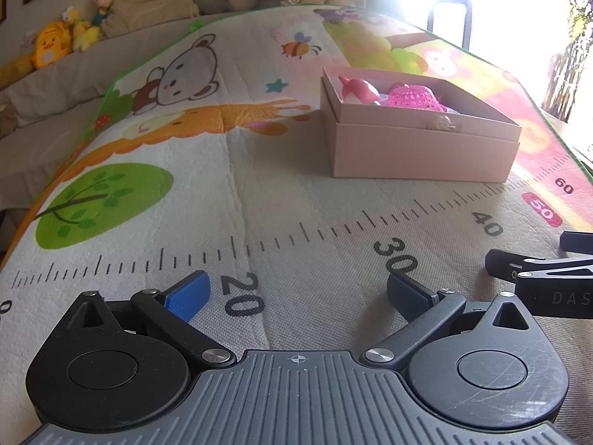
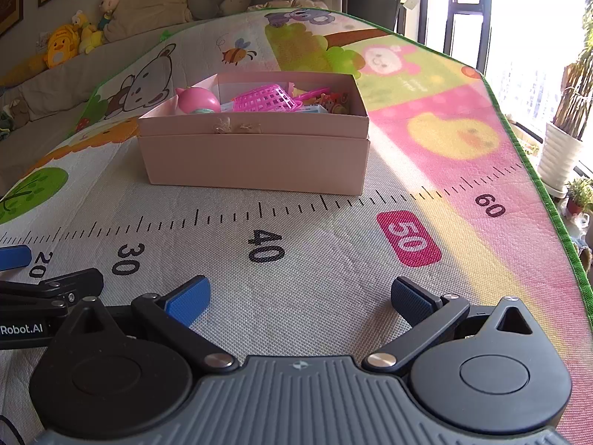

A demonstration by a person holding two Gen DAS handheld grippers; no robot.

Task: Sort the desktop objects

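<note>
A pale pink cardboard box (image 1: pixel 422 152) stands on the play mat, also in the right wrist view (image 2: pixel 255 163). It holds a pink round toy (image 2: pixel 198 100), a pink mesh basket (image 2: pixel 267 99) and several small items (image 2: pixel 330 102). The toy (image 1: pixel 361 91) and basket (image 1: pixel 413 97) also show in the left wrist view. My left gripper (image 1: pixel 298 293) is open and empty, low over the mat near the "20" mark. My right gripper (image 2: pixel 300 296) is open and empty, near the "40" mark. Each gripper shows at the edge of the other's view.
The cartoon play mat (image 2: pixel 296 241) with a printed ruler covers the surface; its green edge (image 2: pixel 537 170) runs along the right. A sofa with plush toys (image 1: pixel 52 46) and cushions lies behind. Potted plants (image 2: pixel 563 155) stand at the right by a bright window.
</note>
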